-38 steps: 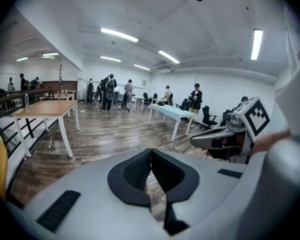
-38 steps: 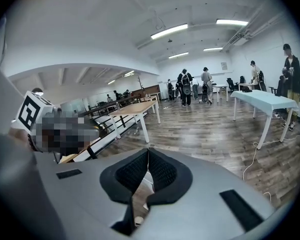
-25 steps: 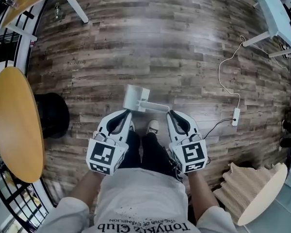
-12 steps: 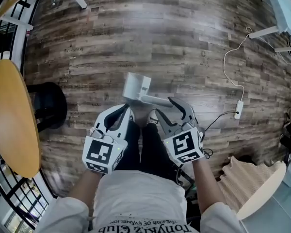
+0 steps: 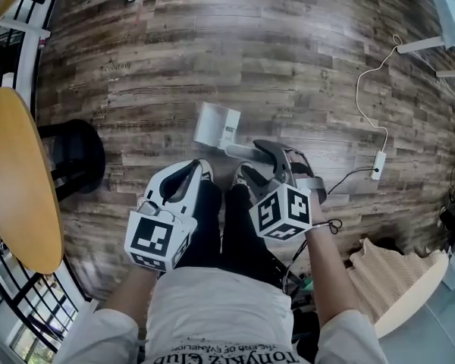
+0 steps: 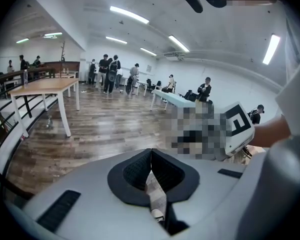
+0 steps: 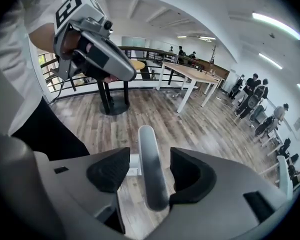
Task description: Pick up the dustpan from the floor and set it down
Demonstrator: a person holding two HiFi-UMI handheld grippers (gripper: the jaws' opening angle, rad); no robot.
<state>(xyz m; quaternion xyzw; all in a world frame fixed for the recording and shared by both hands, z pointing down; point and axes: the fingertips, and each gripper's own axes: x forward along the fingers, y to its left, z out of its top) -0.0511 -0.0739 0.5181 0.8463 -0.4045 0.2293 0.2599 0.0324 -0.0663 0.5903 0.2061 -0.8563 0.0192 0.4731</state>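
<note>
Presently the dustpan lies flat on the wood floor, at twelve o'clock from the person's feet in the head view. Its pale pan sits uppermost in that view, and its handle runs off toward four o'clock.

The right gripper is tilted steeply down over that handle. Its jaws have just been opening and now stand spread. The handle passes between the two black pads. A gap shows on the nine o'clock side, and there is no firm press on the three o'clock side.

The left gripper sits at nine o'clock from the right one, just beside the person's dark trouser leg. Its jaws are pressed together with nothing between them, and it is apart from the dustpan.

A white cable with a small adapter lies on the floor at three o'clock. A round yellow tabletop stands at nine o'clock, with a black round base beside it.
</note>
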